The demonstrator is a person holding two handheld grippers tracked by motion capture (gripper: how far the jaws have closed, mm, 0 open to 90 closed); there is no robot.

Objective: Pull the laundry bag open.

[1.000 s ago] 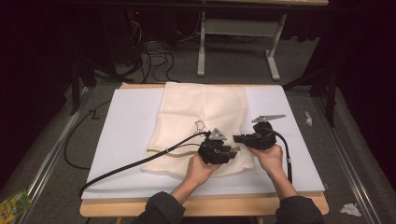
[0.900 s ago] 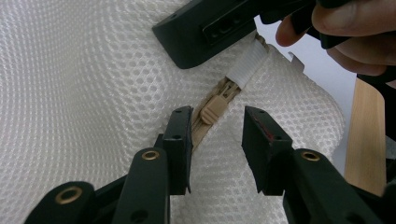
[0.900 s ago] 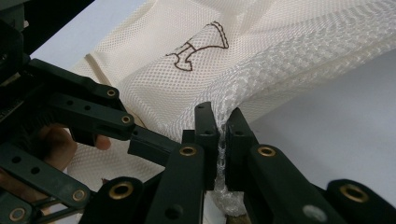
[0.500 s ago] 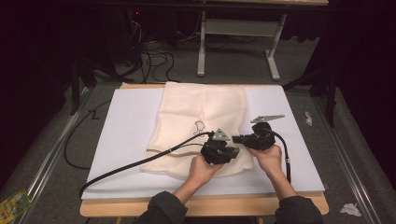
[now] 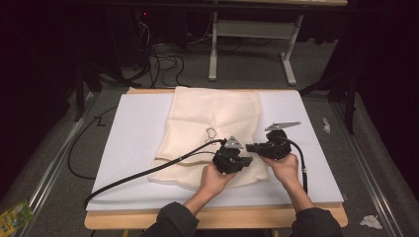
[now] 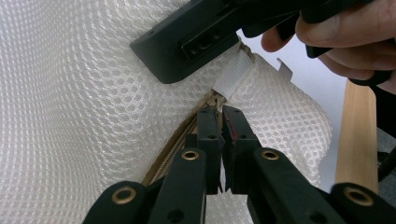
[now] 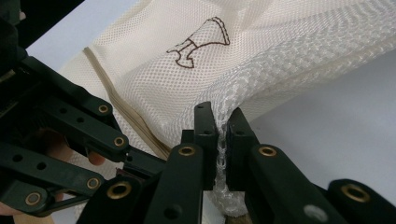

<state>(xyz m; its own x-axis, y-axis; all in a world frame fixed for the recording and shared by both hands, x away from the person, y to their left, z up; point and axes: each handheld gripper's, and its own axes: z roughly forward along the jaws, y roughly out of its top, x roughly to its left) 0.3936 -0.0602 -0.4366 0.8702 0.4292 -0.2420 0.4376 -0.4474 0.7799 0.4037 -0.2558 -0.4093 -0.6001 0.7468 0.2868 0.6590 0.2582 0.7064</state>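
Little has moved over the last second: both hands hold the same station at the near edge of the mesh bag (image 5: 212,133), the left tool (image 5: 247,160) having edged only slightly toward the right one. Left hand (image 5: 213,178) comes in from the bottom of the high view, forearm angled up and to the right, gripping its tool over the bag's near right corner. Right hand (image 5: 282,167) sits just beside it, its tool (image 5: 249,147) pointing left toward the other, the two nearly touching. In the left gripper view the jaws are pressed together on the bag's zipper seam, just below a white fabric tab (image 6: 232,74). In the right gripper view the jaws are pinching a gathered fold of the mesh between them, with the other tool's black linkage close at the left. The bag lies flat on a white sheet (image 5: 133,143) covering the wooden worktop (image 5: 123,219), reaching from the far edge to the hands; a small dark outline print (image 5: 211,133) shows near its middle. A black cable (image 5: 143,173) trails from the left tool across the bag and sheet to the left and off the near-left corner. On the floor beyond the worktop are tangled cables (image 5: 163,59) and a white frame leg (image 5: 213,49); crumpled scraps (image 5: 369,221) lie at the right.
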